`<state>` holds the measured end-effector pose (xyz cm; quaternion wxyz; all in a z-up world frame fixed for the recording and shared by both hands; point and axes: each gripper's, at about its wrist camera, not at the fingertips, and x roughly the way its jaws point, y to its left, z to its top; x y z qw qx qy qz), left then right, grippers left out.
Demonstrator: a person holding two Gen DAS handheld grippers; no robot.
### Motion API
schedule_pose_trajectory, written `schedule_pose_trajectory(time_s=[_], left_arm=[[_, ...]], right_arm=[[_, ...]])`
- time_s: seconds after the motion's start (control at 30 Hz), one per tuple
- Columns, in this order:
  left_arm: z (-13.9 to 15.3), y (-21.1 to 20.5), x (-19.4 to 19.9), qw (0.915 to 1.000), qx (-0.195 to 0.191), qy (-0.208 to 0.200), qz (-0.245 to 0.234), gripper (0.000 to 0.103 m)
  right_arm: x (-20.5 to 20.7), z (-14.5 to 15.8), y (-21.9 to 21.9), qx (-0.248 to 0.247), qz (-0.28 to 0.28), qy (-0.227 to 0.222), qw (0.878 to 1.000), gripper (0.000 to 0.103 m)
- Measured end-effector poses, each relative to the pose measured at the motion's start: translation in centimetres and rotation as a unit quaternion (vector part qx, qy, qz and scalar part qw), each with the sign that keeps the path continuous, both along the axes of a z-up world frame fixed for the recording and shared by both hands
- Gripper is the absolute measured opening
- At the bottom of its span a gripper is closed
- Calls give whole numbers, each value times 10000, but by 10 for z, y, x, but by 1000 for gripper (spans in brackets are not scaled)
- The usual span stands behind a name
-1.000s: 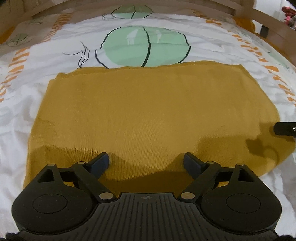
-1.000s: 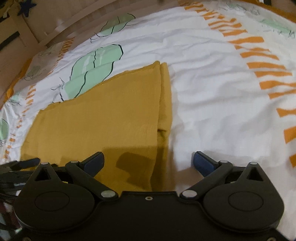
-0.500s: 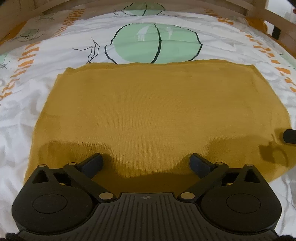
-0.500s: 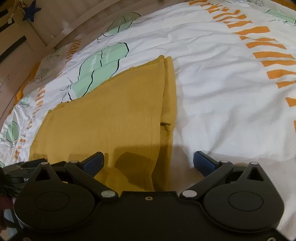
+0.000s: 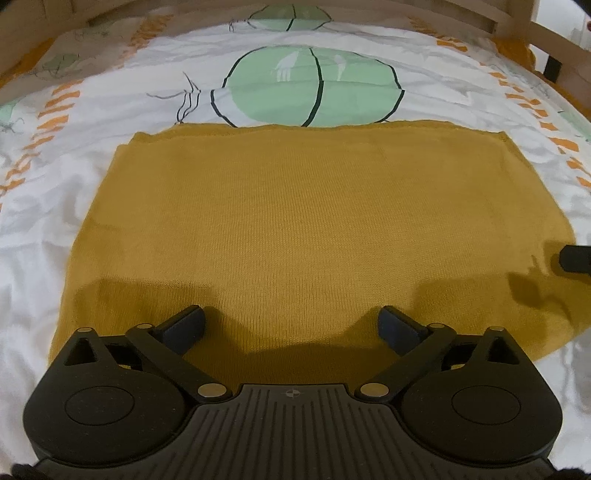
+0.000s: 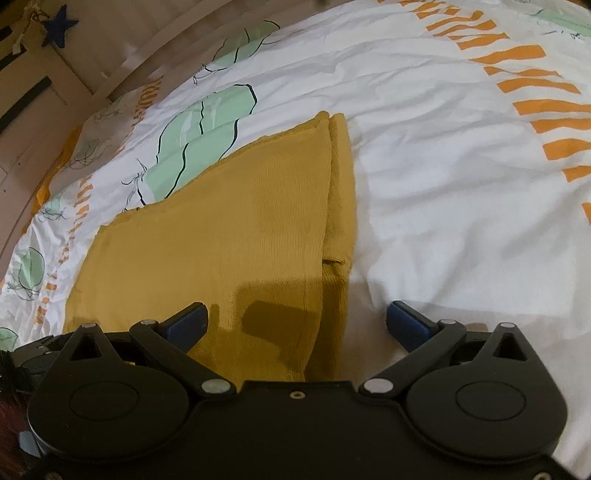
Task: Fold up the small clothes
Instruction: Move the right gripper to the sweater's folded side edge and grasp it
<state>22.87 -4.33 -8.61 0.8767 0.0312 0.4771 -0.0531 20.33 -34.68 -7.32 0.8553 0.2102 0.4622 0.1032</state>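
A mustard-yellow knit garment [image 5: 295, 221] lies flat on the bed. It also shows in the right wrist view [image 6: 229, 229], where its right side is folded over in a narrow strip [image 6: 341, 192]. My left gripper [image 5: 291, 326] is open and empty, just above the garment's near edge. My right gripper [image 6: 297, 323] is open and empty over the garment's near right corner, with one finger over the cloth and the other over the sheet. A tip of the right gripper [image 5: 576, 258] shows at the right edge of the left wrist view.
The bedcover [image 6: 443, 166] is white with green round prints [image 5: 310, 88] and orange dashes [image 6: 535, 85]. A wooden bed rail [image 5: 517, 22] runs along the far side. A wooden panel with a blue star [image 6: 59, 26] stands at the far left.
Both grippers have drawn back and risen a little from the garment. The left gripper's fingers have opened wider. The garment has not moved.
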Motion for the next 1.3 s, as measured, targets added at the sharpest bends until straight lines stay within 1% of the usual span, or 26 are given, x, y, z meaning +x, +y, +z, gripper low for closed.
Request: schedule_pose_trajectory(time_s=[0.07, 0.13, 0.27, 0.43, 0.57, 0.67, 0.73, 0.87, 1.0, 1.07, 1.17, 1.3], left_arm=[[8, 0, 4, 9999, -109, 44, 45, 99], [18, -2, 11, 9997, -217, -54, 64, 95], [29, -11, 37, 9992, -270, -157, 237, 94], [21, -17, 69, 9981, -328, -64, 512, 94], [2, -17, 83, 9978, -262, 190, 577, 95], [-1, -19, 85, 9986, -166, 178, 461, 98], [-2, -19, 87, 9986, -180, 212, 444, 98], [-4, -16, 89, 9986, -214, 256, 404, 102], [-5, -19, 93, 9988, -152, 283, 378, 103], [-5, -20, 95, 9988, -129, 294, 373, 103], [-4, -20, 95, 9987, -124, 314, 373, 103], [3, -19, 78, 9992, -105, 220, 302, 102]], right_arm=[[1, 0, -2, 66, -3, 33, 10000, 103], [2, 0, -4, 147, -7, 59, 9999, 103], [3, 0, -9, 334, -43, 72, 9994, 103], [6, -2, -19, 781, -137, 33, 9968, 103], [9, -7, -28, 1266, -239, -21, 9917, 103], [12, -12, -32, 1618, -279, -65, 9864, 103], [14, -17, -35, 1854, -304, -124, 9821, 103], [19, -28, -42, 2469, -385, -317, 9678, 103], [24, -34, -45, 2873, -470, -462, 9556, 103], [26, -36, -44, 2989, -471, -539, 9516, 103], [27, -37, -44, 3034, -452, -622, 9498, 103], [26, -36, -46, 3073, -461, -635, 9484, 103]])
